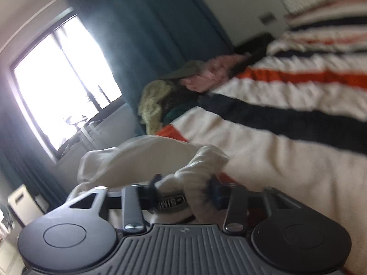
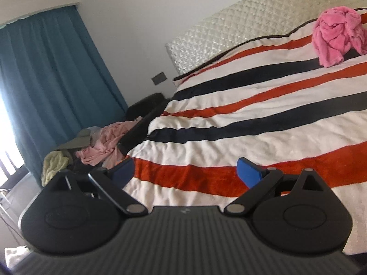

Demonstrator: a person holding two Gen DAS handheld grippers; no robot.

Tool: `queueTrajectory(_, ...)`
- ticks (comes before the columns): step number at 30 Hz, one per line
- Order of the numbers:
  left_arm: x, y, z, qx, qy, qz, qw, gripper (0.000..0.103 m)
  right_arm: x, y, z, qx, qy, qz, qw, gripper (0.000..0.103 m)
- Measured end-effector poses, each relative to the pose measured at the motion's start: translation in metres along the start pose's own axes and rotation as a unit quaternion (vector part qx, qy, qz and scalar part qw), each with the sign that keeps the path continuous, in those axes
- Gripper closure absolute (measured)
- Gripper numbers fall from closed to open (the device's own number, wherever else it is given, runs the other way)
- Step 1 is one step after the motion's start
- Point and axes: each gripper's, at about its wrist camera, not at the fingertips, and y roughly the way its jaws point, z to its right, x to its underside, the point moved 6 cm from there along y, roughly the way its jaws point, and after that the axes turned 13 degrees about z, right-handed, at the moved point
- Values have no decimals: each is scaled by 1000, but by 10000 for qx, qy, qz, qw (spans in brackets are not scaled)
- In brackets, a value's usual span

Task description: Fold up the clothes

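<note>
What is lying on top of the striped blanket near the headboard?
A crumpled pink garment lies on the striped blanket. Whatever is under the garment is covered.

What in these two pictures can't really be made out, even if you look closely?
- White garment, left wrist view: motion blur and the left gripper closed on it hide what kind of clothing it is.
- Its label, same view: print partly hidden by fabric, unreadable.
- Pile of clothes beside the bed, right wrist view: small, tangled.
- Pink garment: crumpled, cut by the right edge.
- Right gripper: open, empty.
</note>
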Motion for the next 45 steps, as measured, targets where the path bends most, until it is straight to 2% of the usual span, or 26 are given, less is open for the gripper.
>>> queueTrajectory(4, -11, -25, -79, -514, -624, 233, 9965, 77, -1, -10, -13, -649, 181, -169, 9976, 6)
queueTrajectory(6, -16, -42, -123, -731, -1030, 311, 9915, 78, 3, -17, -30, -1174, 121, -373, 9923, 6)
queueTrajectory(11, -14, -93, -226, -1178, -1753, 373, 9767, 79, 24, -50, -79, -2457, -299, -831, 9653, 6)
queueTrajectory(15, -1, -134, -300, -1453, -2127, 339, 9656, 79, 52, -85, -112, -3276, -699, -1412, 9316, 6)
queueTrajectory(18, 22, -156, -334, -1692, -2287, 300, 9582, 79, 73, -111, -131, -3773, -838, -1856, 9034, 6)
queueTrajectory(22, 62, -167, -364, -1834, -2920, 86, 9386, 79, 112, -148, -157, -4380, -1098, -2452, 8579, 7)
queueTrajectory(26, 93, -170, -373, -1919, -3247, 73, 9261, 79, 154, -181, -184, -4858, -1638, -2595, 8184, 7)
queueTrajectory(28, 103, -172, -377, -1930, -3400, 63, 9204, 79, 172, -183, -196, -4893, -1829, -2601, 8121, 8)
queueTrajectory(30, 111, -174, -382, -1932, -3482, 34, 9173, 79, 189, -185, -208, -4912, -2000, -2619, 8063, 18)
queueTrajectory(31, 115, -176, -384, -1923, -3564, 23, 9143, 79, 196, -179, -211, -4840, -1968, -2721, 8081, 22)
queueTrajectory(33, 125, -174, -385, -1923, -3729, -72, 9077, 79, 210, -171, -216, -4761, -1893, -2947, 8067, 21)
queueTrajectory(35, 136, -174, -387, -1930, -3947, -203, 8981, 78, 228, -169, -220, -4833, -2023, -3192, 7897, 23)
queueTrajectory(36, 142, -170, -388, -1914, -4083, -264, 8922, 78, 233, -168, -221, -4836, -2100, -3161, 7887, 25)
queueTrajectory(38, 154, -166, -388, -1931, -4189, -429, 8862, 78, 234, -168, -224, -4844, -2131, -2898, 7975, 26)
queueTrajectory(41, 165, -162, -381, -1893, -4272, -613, 8820, 78, 224, -167, -234, -4988, -1956, -2355, 8108, 50)
queueTrajectory(42, 167, -161, -377, -1860, -4327, -670, 8796, 78, 219, -167, -237, -5036, -1869, -2258, 8127, 78)
queueTrajectory(43, 168, -160, -373, -1822, -4350, -711, 8789, 77, 212, -167, -239, -5040, -1834, -2111, 8172, 85)
queueTrajectory(45, 167, -160, -365, -1750, -4252, -746, 8849, 77, 198, -169, -241, -5095, -1797, -1860, 8207, 88)
